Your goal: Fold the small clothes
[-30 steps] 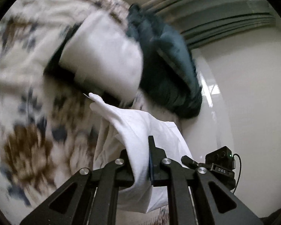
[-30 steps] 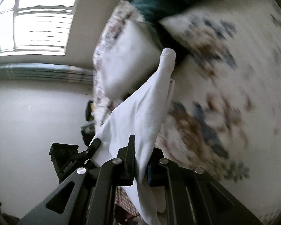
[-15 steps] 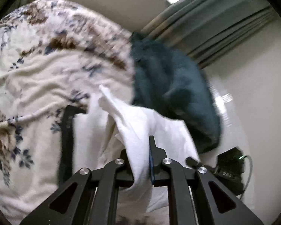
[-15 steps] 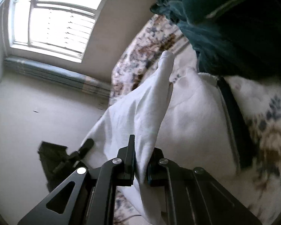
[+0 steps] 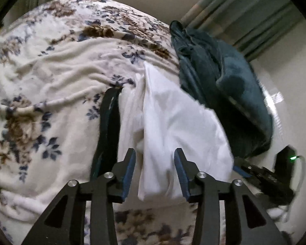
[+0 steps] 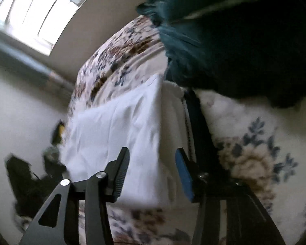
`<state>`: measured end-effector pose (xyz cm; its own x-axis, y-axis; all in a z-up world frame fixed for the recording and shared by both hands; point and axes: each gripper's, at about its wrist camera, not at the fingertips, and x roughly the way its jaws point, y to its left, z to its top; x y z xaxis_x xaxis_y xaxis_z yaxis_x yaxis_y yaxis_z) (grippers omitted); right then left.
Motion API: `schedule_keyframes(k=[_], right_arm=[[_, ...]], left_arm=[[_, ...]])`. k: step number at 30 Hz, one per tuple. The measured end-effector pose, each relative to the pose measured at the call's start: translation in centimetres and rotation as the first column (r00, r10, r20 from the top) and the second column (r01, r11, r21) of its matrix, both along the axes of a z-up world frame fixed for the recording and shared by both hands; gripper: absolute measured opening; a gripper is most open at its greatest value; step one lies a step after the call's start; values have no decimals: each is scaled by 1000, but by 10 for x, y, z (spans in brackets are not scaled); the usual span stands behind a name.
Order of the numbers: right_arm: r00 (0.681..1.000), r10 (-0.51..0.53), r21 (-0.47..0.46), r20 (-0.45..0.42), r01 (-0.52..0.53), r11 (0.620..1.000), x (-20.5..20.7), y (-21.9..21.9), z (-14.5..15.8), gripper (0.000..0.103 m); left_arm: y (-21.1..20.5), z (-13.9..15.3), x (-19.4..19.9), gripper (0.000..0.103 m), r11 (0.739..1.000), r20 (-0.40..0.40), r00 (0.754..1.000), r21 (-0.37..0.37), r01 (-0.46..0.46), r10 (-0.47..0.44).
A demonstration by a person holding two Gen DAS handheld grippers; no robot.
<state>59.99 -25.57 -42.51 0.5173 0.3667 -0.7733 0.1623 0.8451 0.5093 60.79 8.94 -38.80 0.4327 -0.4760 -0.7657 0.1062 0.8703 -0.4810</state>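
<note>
A white garment (image 5: 173,126) lies folded on the floral blanket (image 5: 57,65), over a cream piece with a dark band (image 5: 109,122). My left gripper (image 5: 155,163) is open, its jaws apart on either side of the garment's near edge, holding nothing. In the right wrist view the white garment (image 6: 120,134) lies flat beside the dark band (image 6: 197,126). My right gripper (image 6: 152,165) is open over the garment's near edge and holds nothing.
A dark teal blanket pile (image 5: 220,85) lies right of the garment; it also shows in the right wrist view (image 6: 224,40). A black device with a green light (image 5: 285,169) sits on the floor by the bed's edge. A window (image 6: 36,10) and curtains (image 5: 244,14) are behind.
Both grippers were shut on the raised white garment; they lowered it onto the bed and opened. The garment now lies flat.
</note>
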Motion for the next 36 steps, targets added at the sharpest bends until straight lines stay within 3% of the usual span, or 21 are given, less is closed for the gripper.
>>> schedule_keyframes(k=[3, 6, 12, 13, 15, 17, 21, 24, 36], right_arm=[[998, 44, -120, -47, -49, 992, -13, 23, -9, 53], [992, 42, -197, -122, -65, 978, -21, 39, -29, 53], [991, 23, -280, -135, -60, 958, -22, 47, -26, 54], [991, 17, -310, -131, -58, 949, -23, 49, -20, 57], [993, 2, -371, -115, -45, 927, -27, 54, -5, 88], [995, -16, -430, -98, -28, 902, -34, 57, 12, 101], [996, -43, -524, -81, -6, 852, -51, 65, 44, 102], [996, -61, -544, -68, 14, 839, -67, 65, 71, 102], [994, -97, -575, 58, 113, 810, -180, 64, 223, 102]], left_arm=[[-4, -19, 0, 50, 990, -28, 999, 140, -19, 23], [0, -29, -4, 60, 984, -44, 998, 175, -41, 49], [-2, -21, -16, 64, 973, -43, 997, 222, -59, 70], [-6, -16, -17, 66, 966, -38, 996, 251, -63, 75], [-15, -2, -23, 81, 948, -10, 997, 312, -65, 72], [-23, 11, -29, 94, 933, 16, 998, 355, -63, 61], [-37, 42, -48, 95, 900, 57, 997, 430, -70, 50], [-42, 66, -63, 95, 888, 75, 996, 455, -73, 43], [-53, 183, -160, 95, 887, 145, 989, 457, -68, 2]])
